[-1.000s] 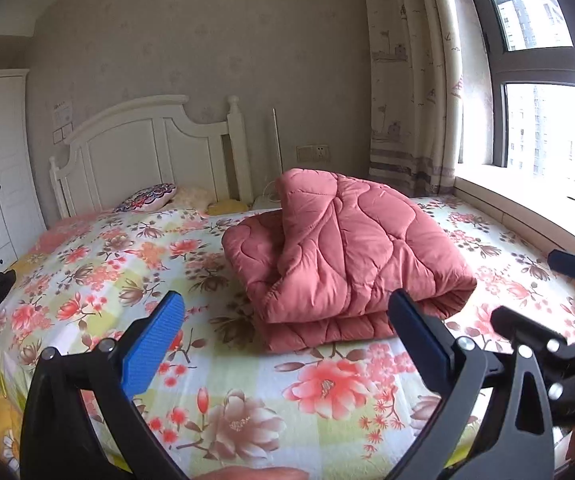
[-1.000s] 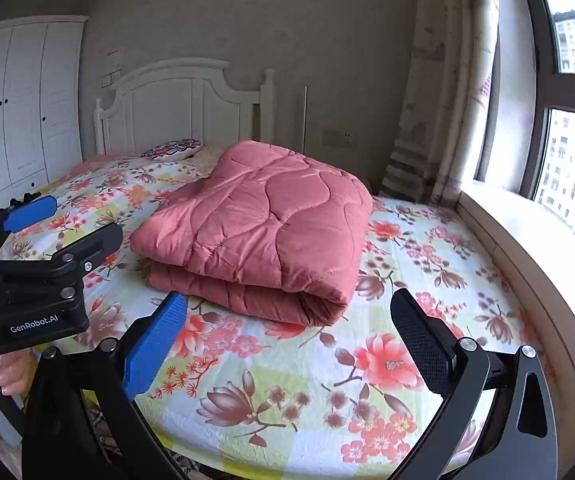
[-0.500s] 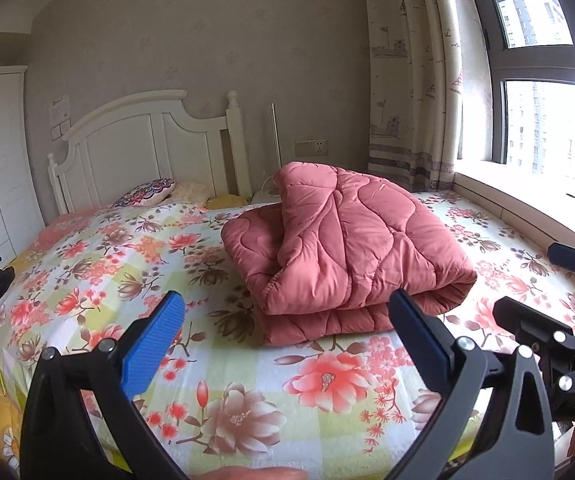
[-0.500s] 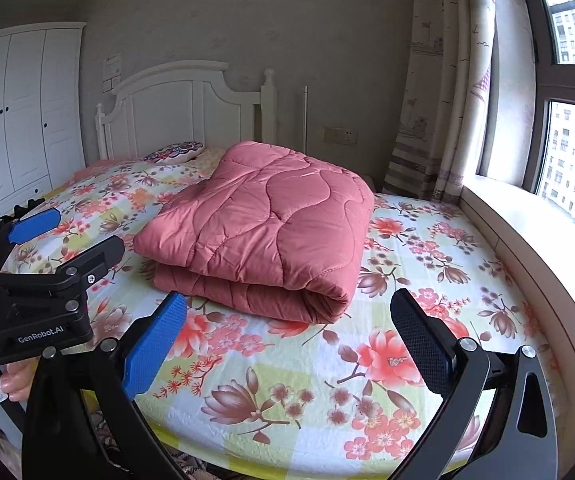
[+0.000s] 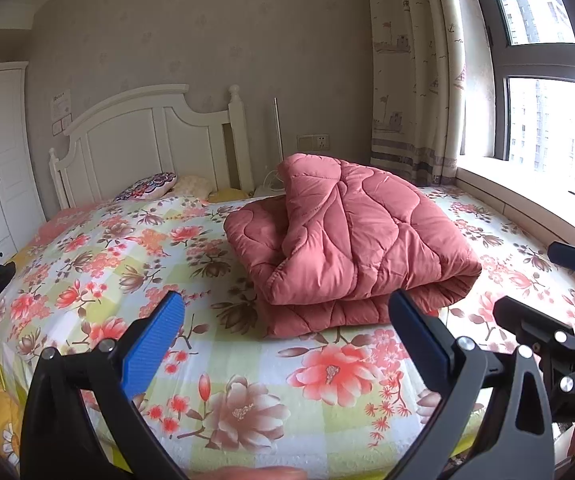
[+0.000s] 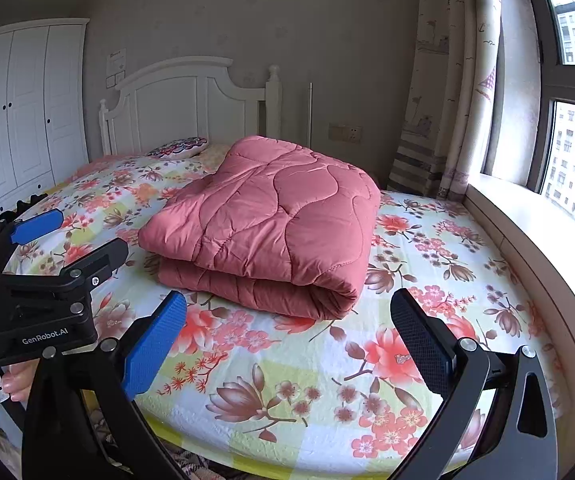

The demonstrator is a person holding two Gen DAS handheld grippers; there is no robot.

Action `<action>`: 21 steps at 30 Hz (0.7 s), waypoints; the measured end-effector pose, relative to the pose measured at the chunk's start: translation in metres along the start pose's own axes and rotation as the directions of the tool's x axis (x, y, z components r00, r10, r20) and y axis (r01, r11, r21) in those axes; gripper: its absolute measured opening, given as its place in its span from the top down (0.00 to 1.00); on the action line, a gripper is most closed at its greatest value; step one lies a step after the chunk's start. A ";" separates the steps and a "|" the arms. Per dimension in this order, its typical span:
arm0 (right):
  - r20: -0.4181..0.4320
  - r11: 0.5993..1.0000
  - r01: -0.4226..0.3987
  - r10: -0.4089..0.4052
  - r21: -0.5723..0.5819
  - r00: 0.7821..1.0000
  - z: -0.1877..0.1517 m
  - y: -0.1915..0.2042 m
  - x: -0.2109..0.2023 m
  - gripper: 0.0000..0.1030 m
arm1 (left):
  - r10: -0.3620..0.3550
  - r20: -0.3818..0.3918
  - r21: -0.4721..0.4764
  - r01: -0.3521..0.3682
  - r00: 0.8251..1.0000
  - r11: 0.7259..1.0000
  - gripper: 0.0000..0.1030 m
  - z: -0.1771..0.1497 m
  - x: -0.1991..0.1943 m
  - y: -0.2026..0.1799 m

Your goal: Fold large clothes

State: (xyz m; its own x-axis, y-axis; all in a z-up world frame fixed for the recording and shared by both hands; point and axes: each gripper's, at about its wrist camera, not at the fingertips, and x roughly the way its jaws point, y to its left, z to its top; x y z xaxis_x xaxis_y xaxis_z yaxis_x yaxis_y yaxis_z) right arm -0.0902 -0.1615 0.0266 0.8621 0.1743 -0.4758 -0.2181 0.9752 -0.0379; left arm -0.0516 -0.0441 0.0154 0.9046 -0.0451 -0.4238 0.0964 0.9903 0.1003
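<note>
A pink quilted comforter (image 5: 351,240) lies folded in a thick stack on the floral bed sheet (image 5: 127,264), toward the window side of the bed. It also shows in the right wrist view (image 6: 271,224). My left gripper (image 5: 287,328) is open and empty, held above the foot of the bed, short of the comforter. My right gripper (image 6: 287,332) is open and empty too, also short of the comforter. The left gripper (image 6: 63,232) shows at the left of the right wrist view, and the right gripper (image 5: 539,284) at the right of the left wrist view.
A white headboard (image 5: 147,140) and pillows (image 5: 147,190) stand at the far end of the bed. A white wardrobe (image 6: 19,112) is on the left. A curtain (image 5: 415,72), window sill (image 6: 527,220) and window run along the right side.
Both grippers have drawn back and risen slightly from the bed; the comforter lies still and looks a little lower in both views.
</note>
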 end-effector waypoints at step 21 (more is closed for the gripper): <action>-0.001 1.000 -0.007 0.007 0.000 1.000 -0.001 0.003 0.001 0.05 | 0.008 0.010 0.007 -0.008 1.000 1.000 0.02 -0.001 -0.004 0.001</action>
State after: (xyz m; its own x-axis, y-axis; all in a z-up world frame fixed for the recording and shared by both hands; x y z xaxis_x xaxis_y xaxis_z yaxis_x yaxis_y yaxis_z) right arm -0.0906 -0.1587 0.0251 0.8600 0.1812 -0.4771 -0.2242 0.9739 -0.0342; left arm -0.0557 -0.0432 0.0159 0.9097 -0.0385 -0.4136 0.0920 0.9896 0.1104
